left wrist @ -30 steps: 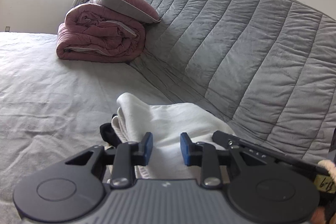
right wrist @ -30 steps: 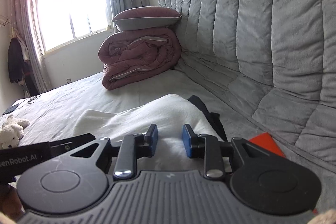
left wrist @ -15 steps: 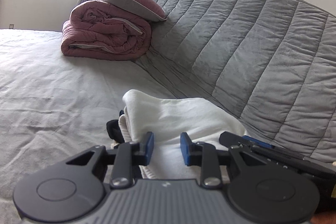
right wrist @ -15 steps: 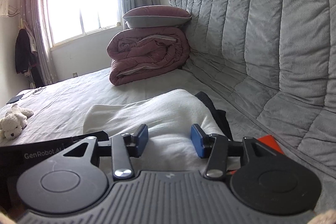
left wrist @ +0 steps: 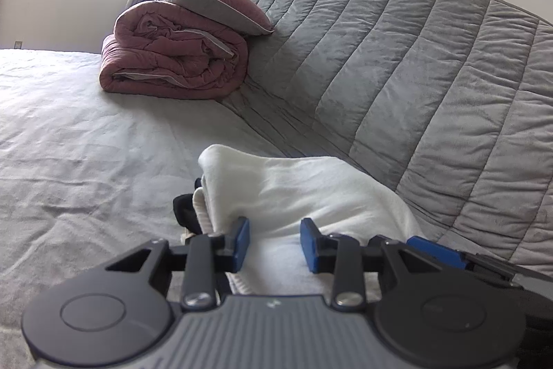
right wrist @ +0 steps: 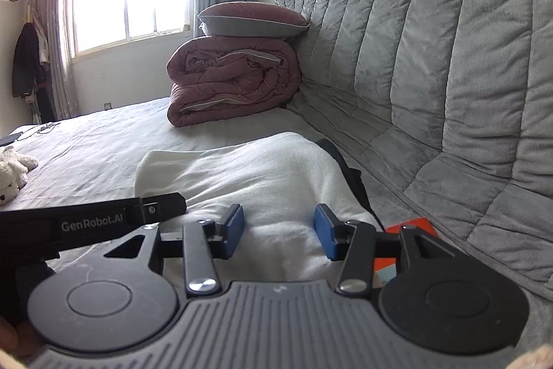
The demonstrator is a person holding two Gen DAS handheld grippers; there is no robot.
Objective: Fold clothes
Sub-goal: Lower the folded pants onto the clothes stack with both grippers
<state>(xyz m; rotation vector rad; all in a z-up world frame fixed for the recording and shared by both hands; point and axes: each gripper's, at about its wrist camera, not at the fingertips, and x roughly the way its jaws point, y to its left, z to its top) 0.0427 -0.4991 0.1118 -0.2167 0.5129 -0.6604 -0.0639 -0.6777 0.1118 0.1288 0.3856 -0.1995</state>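
On the bed point(left wrist: 86, 134), close to the gray padded headboard point(left wrist: 397, 64), a white garment point(left wrist: 311, 189) lay in a soft folded bundle. Something dark point(left wrist: 185, 210) peeked out from under its left edge, maybe another piece of clothing, but the view was too poor to be sure. The left tool point(left wrist: 274, 244) hung just over the white cloth with its blue pads apart and nothing between them. The right tool point(right wrist: 278, 229) was also open, a bit wider, and empty, right above the same bundle.

The scene would fit two times: a fold just let go, or a new grab about to come. A further fold would call for both tools to pinch an edge of the cloth. A small orange box point(right wrist: 411, 227) sat beside the bundle; what it held could not be seen.
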